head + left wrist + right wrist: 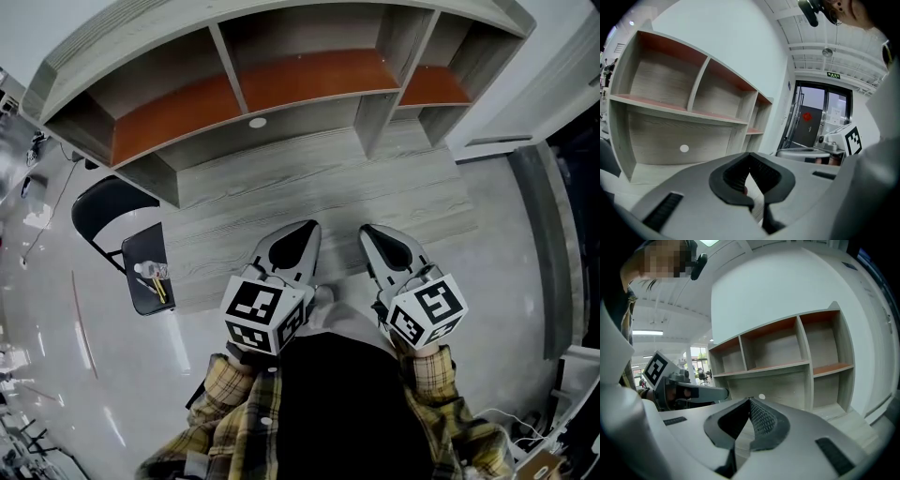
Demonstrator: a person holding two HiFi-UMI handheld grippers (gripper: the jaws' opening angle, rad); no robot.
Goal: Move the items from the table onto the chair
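Head view: I hold both grippers side by side in front of my torso, over the near edge of the table (pixel 328 192), pointing at the shelf unit (pixel 281 84) that stands on its far side.

Left gripper (pixel 307 227): in its own view the jaws meet at the tips, the dark pads (pixel 764 174) come together, and nothing is between them. The desk surface shows through the gap behind the tips.

Right gripper (pixel 367 229): its own view also shows the jaws together and nothing gripped, with the ribbed pads (pixel 761 420) touching at the front.

Each gripper's marker cube shows in the other's view.

Small items (pixel 155 278): they lie on the black seat of the chair (pixel 105 204), left of the table and well apart from both grippers. One looks clear and one is a thin yellow stick. They are too small for me to identify.

Plaid sleeves (pixel 234 389) are visible behind the cubes.
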